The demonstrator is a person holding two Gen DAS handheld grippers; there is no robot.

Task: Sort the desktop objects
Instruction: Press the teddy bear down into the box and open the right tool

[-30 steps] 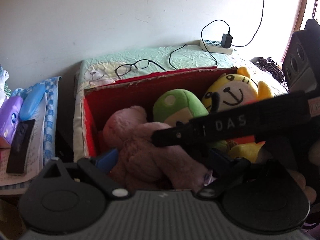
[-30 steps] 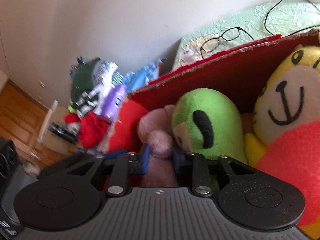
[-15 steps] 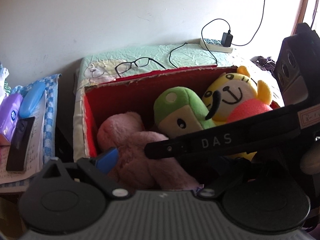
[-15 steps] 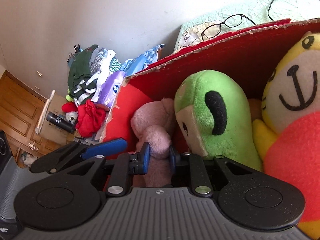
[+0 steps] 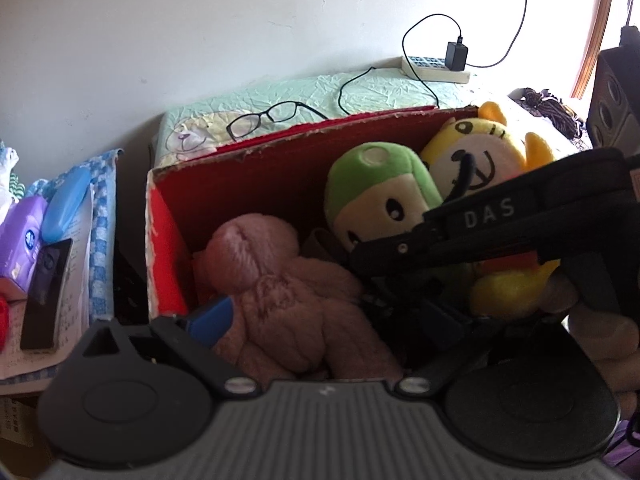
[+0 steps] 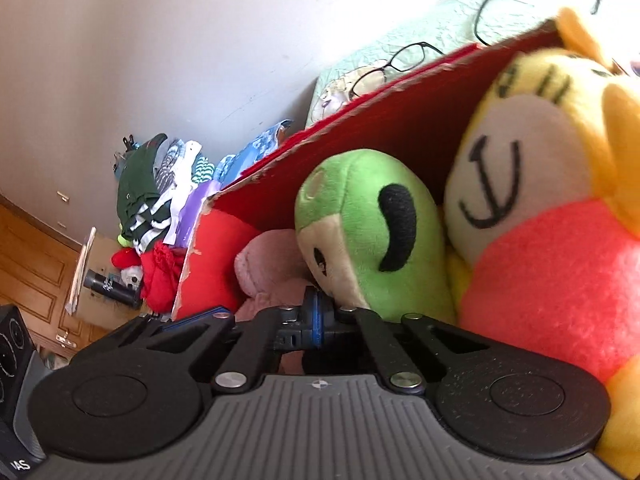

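Looks like the stuffing-toys-in step: pink plush [image 5: 280,296] sits in the red box [image 5: 168,248], right gripper [image 6: 316,316] fingers pressed together empty, left gripper [image 5: 320,320] spread wide, so next grab another toy.

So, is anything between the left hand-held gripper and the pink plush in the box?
Nothing visible. The pink plush sits inside the open left hand-held gripper; the right hand-held gripper crosses further right, in front of the green plush.
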